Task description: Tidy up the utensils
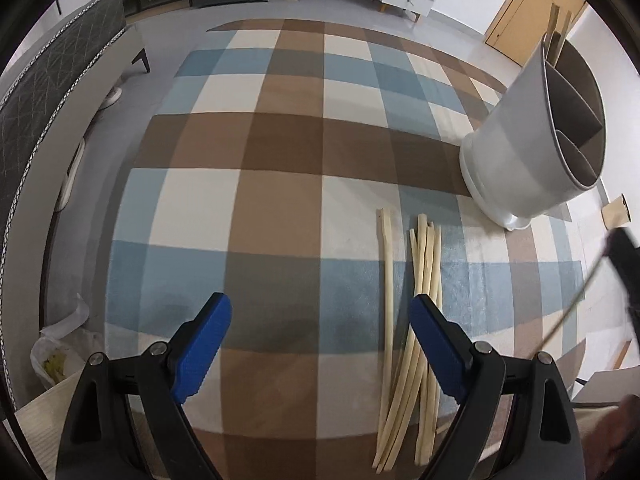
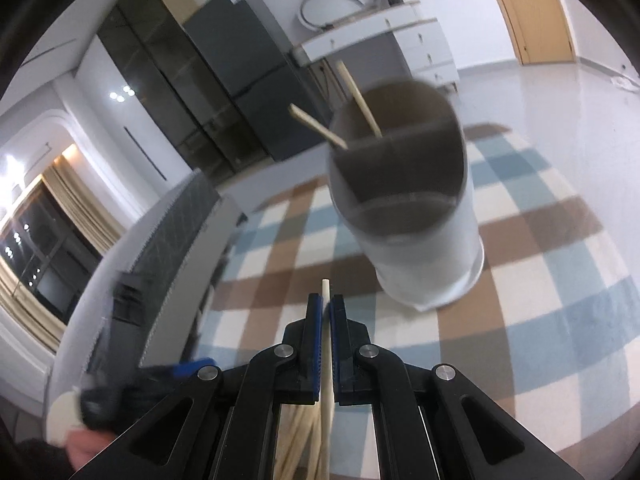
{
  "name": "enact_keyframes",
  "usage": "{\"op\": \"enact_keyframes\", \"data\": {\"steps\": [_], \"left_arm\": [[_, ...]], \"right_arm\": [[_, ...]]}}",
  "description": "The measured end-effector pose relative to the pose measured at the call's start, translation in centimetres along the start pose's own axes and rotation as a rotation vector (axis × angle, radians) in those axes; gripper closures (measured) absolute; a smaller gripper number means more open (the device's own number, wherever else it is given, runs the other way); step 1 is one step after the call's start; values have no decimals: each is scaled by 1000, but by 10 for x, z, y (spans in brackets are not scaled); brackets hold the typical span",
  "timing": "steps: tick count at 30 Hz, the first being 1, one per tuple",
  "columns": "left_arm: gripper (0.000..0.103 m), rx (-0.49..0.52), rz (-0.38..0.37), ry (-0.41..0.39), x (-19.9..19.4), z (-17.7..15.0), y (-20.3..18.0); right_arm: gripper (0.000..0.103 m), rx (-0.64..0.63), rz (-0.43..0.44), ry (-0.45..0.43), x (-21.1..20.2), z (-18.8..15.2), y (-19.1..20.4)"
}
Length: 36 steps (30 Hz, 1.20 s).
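The right claw (image 2: pixel 326 312) was clamped on a single pale chopstick (image 2: pixel 327 344), which ran up between its blue pads and poked out just past their tips. Beneath that claw, more chopsticks showed faintly through the frame. Ahead of it and slightly right stood the grey holder (image 2: pixel 416 240), divided inside, with two chopsticks (image 2: pixel 362 100) leaning out of a far compartment; motion blur softened its rim, so which section held them was hard to judge.

The left claw (image 1: pixel 322 340) hung with its pads wide apart and nothing between them. The loose bundle of chopsticks (image 1: pixel 412 320) lay on the checked tablecloth (image 1: pixel 280 208) just beside and partly under its right pad, pointing away from it. Farther off to the right stood the same holder (image 1: pixel 520 152). No readable writing appeared on the holder or the chopsticks.
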<state>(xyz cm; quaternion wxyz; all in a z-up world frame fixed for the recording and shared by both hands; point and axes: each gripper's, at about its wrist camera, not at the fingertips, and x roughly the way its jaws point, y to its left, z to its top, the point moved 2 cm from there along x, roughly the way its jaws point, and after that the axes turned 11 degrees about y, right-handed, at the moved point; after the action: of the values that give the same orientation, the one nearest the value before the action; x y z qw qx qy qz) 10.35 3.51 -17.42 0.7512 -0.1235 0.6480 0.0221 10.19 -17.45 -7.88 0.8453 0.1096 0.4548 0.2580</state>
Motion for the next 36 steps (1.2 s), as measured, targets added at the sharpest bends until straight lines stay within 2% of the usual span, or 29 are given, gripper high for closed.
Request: {"op": "enact_keyframes", "data": {"steps": [3, 8, 12, 17, 19, 23, 25, 26, 27, 28, 29, 33, 35, 36], "left_arm": [[16, -15, 14, 8, 9, 5, -4], [16, -15, 91, 25, 26, 12, -12], [16, -10, 81, 32, 34, 18, -15], [17, 22, 117, 16, 36, 24, -22], [25, 43, 142, 10, 36, 27, -26], [44, 76, 134, -2, 34, 30, -31], [65, 90, 129, -10, 32, 29, -34], [72, 96, 124, -13, 31, 29, -36], [86, 102, 117, -14, 31, 28, -38], [96, 107, 105, -11, 31, 29, -40], [101, 109, 86, -5, 31, 29, -41], [101, 103, 25, 3, 29, 27, -45], [102, 93, 12, -13, 21, 26, -46], [102, 95, -23, -33, 9, 23, -47]], "right_arm": [[100, 7, -1, -4, -3, 1, -2], [100, 28, -19, 13, 1, 2, -12], [100, 47, -14, -5, -5, 5, -16], [100, 34, -26, -11, -6, 7, -12], [100, 23, -25, -15, -6, 8, -8], [100, -1, -22, -17, -6, 10, -1], [100, -5, -17, -15, -5, 11, 0], [100, -6, -16, -14, -4, 11, 1], [100, -9, -16, -9, -2, 12, 1], [100, -10, -17, -6, 0, 12, 2], [100, -13, -20, -3, 2, 13, 2], [100, -17, -28, -3, 0, 15, 1], [100, -16, -33, -20, -6, 15, 1], [100, -16, -30, -38, -11, 15, 2]]}}
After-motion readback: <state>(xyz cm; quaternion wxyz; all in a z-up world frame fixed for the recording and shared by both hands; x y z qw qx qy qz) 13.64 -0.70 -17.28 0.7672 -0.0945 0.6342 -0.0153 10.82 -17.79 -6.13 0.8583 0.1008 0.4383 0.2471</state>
